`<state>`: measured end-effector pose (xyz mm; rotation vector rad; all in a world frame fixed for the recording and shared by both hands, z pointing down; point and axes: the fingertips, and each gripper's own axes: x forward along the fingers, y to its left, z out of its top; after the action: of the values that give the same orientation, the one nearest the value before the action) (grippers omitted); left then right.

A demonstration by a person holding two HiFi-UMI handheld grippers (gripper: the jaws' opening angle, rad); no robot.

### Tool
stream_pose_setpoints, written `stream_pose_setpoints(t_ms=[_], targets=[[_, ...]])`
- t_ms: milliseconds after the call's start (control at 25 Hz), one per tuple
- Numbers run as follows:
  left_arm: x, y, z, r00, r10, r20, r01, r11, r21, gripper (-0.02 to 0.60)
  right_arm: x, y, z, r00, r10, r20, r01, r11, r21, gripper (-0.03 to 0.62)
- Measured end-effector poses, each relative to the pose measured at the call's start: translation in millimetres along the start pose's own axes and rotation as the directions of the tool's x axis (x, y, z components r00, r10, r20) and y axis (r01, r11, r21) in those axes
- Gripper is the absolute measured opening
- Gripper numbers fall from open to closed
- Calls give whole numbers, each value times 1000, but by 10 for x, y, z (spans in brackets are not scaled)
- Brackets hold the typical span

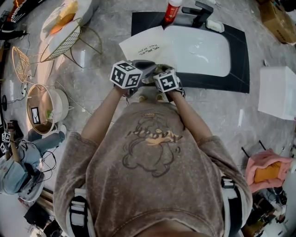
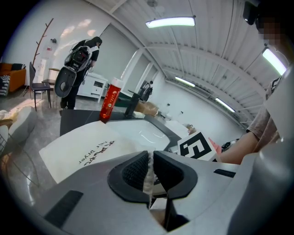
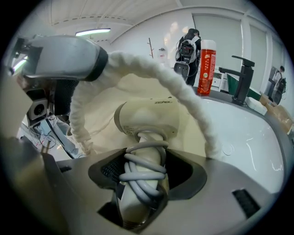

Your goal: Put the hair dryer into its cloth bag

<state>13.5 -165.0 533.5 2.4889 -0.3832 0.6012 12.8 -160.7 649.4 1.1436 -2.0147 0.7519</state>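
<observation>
The white cloth bag (image 1: 143, 44), printed "Hair Dryer", lies on the counter by the basin, and its flat body shows in the left gripper view (image 2: 87, 153). My left gripper (image 2: 150, 172) is shut on a thin edge of the bag's mouth. In the right gripper view that gripper holds the thick rolled rim (image 3: 183, 94) up at the top left. The cream hair dryer (image 3: 147, 118) has its grey cord wound round the handle. My right gripper (image 3: 140, 176) is shut on that handle, with the dryer's head inside the open mouth. Both marker cubes sit close together in the head view.
A white basin (image 1: 203, 48) in a black counter lies just beyond the bag, with a black faucet (image 1: 201, 11), a red bottle (image 1: 171, 10) and a soap bar (image 1: 215, 25) behind it. Wire baskets (image 1: 62, 41) stand at the left, a white box (image 1: 277, 92) at the right.
</observation>
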Motion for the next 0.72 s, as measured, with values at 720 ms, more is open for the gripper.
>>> stream_pose_setpoints(t_ms=[720], targets=[[19, 15, -15, 1000, -1, 23, 1, 1000, -22, 54, -545, 99, -195, 998, 31, 58, -29, 999, -27, 290]])
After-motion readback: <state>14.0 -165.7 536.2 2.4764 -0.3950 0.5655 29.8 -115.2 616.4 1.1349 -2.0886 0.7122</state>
